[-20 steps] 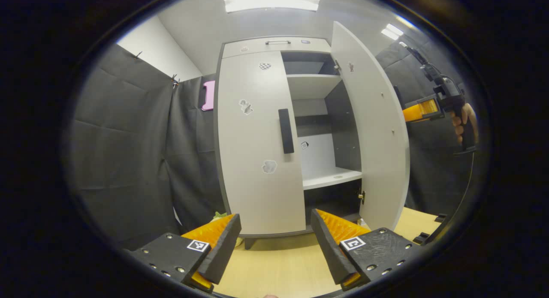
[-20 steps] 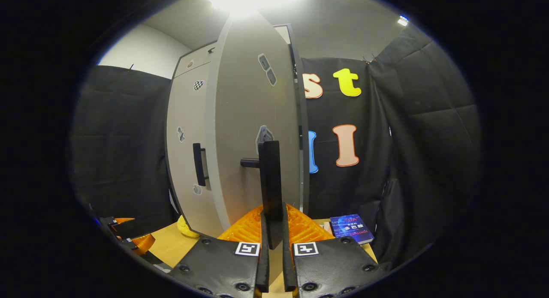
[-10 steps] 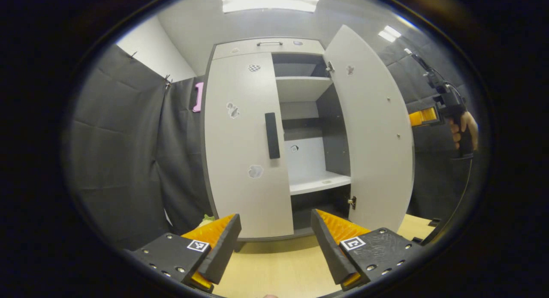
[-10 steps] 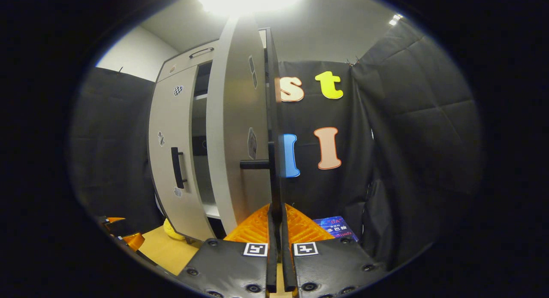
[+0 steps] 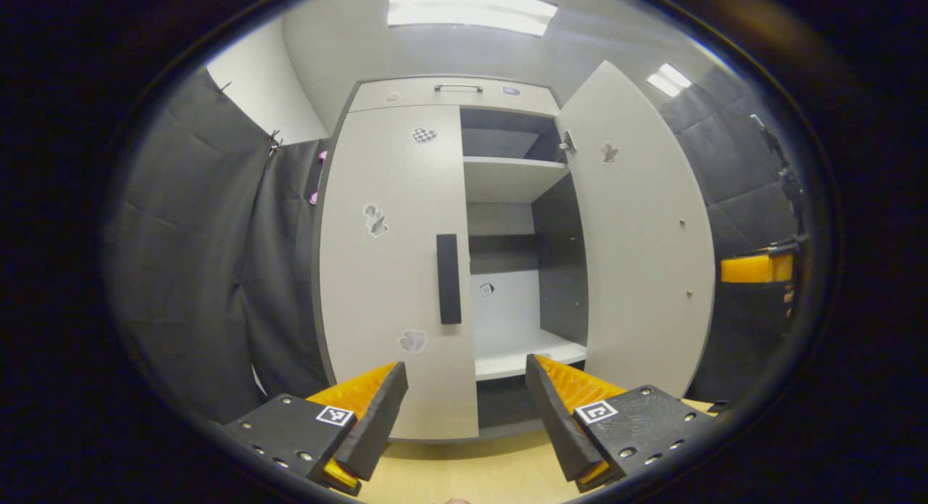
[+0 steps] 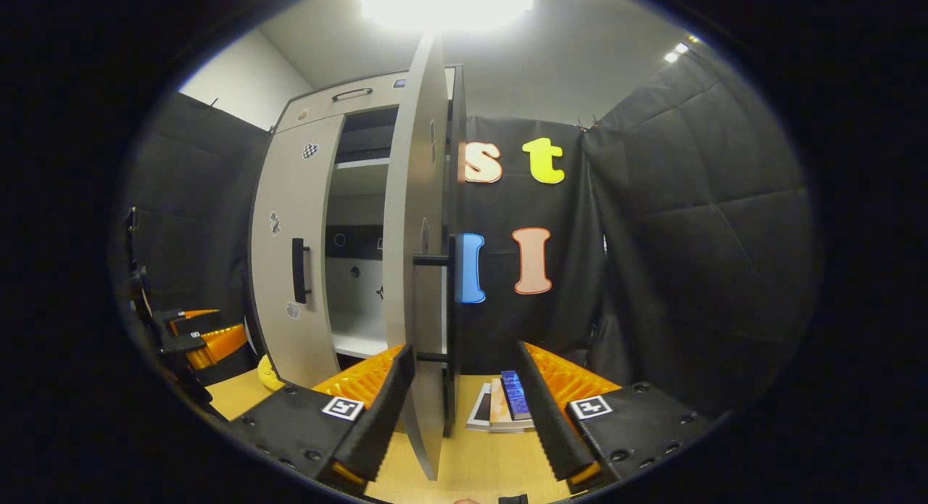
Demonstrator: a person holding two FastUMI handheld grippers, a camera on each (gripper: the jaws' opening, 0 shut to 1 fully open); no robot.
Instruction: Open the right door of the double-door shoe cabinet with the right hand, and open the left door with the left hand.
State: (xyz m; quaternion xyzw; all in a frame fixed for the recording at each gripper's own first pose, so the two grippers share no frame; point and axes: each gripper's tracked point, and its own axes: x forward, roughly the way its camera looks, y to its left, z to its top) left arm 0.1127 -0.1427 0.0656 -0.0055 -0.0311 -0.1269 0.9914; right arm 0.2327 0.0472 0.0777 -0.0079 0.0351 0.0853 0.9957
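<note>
Because the right door (image 6: 415,272) stood swung out, roughly square to the cabinet (image 5: 449,94), the right gripper (image 6: 460,395) held its fingers (image 6: 377,410) apart on either side of the door's edge and black handle (image 6: 451,301), pressing on neither. The left gripper (image 5: 464,406) hung with fingers spread above the tabletop (image 5: 471,475), facing the closed left door (image 5: 391,272), whose handle (image 5: 449,279) sat well ahead, presumably the next target. Books (image 6: 500,406) lay beyond the open door.
</note>
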